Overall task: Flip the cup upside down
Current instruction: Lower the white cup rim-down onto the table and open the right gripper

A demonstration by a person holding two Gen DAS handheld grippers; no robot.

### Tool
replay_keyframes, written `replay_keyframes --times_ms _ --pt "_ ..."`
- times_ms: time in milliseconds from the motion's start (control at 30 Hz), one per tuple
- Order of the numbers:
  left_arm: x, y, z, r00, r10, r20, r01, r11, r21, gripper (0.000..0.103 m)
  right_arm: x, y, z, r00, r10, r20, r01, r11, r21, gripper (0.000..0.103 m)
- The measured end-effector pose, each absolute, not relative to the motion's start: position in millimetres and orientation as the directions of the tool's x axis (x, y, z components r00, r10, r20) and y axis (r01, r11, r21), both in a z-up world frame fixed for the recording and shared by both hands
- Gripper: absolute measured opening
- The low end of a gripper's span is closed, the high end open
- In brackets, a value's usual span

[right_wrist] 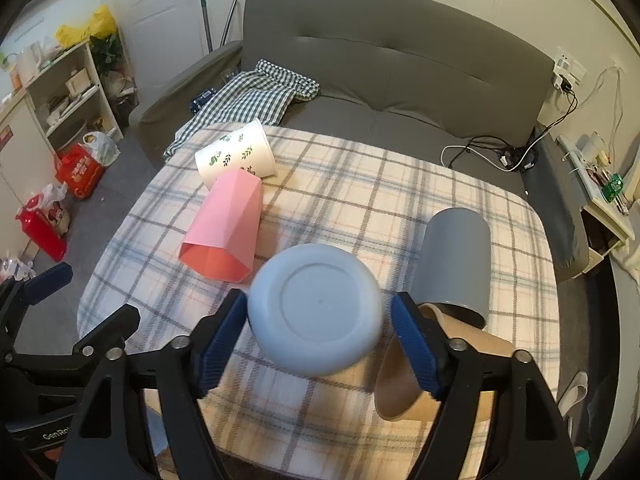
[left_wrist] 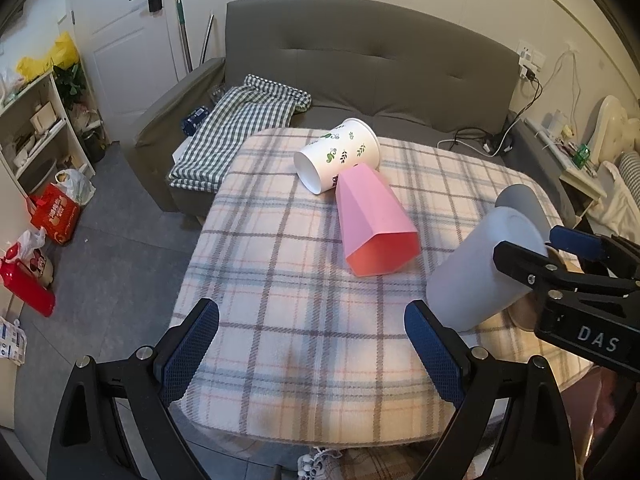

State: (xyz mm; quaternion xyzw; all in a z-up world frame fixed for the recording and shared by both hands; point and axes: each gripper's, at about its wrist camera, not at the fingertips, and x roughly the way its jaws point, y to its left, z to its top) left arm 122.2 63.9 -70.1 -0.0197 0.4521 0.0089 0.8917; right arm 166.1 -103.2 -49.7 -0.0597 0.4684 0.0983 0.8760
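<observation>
The light blue cup (right_wrist: 316, 312) is gripped by the right gripper (right_wrist: 320, 340), lifted near the table's (right_wrist: 520, 240) front edge. The left gripper (left_wrist: 312, 356) is held wide apart over bare cloth.

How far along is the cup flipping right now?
Done: the grey cup looks already mouth-down. In hand: the right gripper holds the light blue cup tilted, its base toward the camera. Left: pink cup, white leaf-print cup and brown cup lie sideways.
</observation>
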Motion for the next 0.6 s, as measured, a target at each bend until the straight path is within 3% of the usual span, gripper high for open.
replay_keyframes --times_ms 600 --pt "67 28 -5 0.713 0.001 -0.702 -0.007 1.000 -0.006 0.097 101 -151 27 0.686 0.158 -0.711 -0.180 0.983 0.045 0.082"
